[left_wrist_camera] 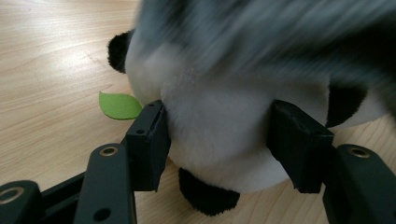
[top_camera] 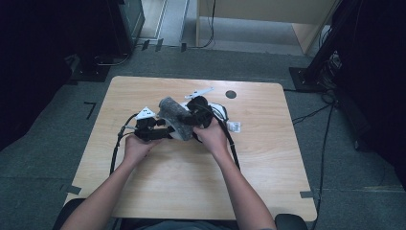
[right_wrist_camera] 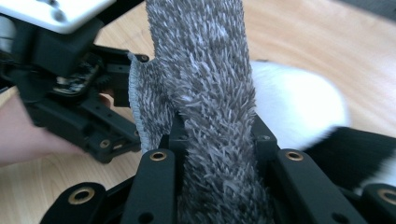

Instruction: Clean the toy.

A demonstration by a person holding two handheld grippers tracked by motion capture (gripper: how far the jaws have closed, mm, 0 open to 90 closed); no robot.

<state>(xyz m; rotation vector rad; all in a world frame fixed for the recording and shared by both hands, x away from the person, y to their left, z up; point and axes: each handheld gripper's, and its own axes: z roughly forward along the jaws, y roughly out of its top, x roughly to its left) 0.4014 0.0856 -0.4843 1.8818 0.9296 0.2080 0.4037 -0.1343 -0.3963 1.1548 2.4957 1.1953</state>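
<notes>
A black-and-white plush panda [left_wrist_camera: 210,154] lies on the wooden table [top_camera: 191,187], with a green felt leaf [left_wrist_camera: 119,105] beside it. My left gripper [left_wrist_camera: 222,116] is shut on its white body, one jaw pressed into each side. A grey shaggy cloth [right_wrist_camera: 205,70] hangs over the panda [right_wrist_camera: 294,107]. My right gripper [right_wrist_camera: 217,130] is shut on the cloth, which runs up between its jaws. In the high view the cloth [top_camera: 173,115] sits between the left gripper [top_camera: 160,132] and the right gripper [top_camera: 194,115] at the table's middle.
A small black round hole [top_camera: 231,94] marks the tabletop behind the grippers. A white tag [top_camera: 233,126] lies just right of the right hand. Black cables [top_camera: 115,148] trail off to the left. Dark stands and cables crowd the floor at right [top_camera: 325,72].
</notes>
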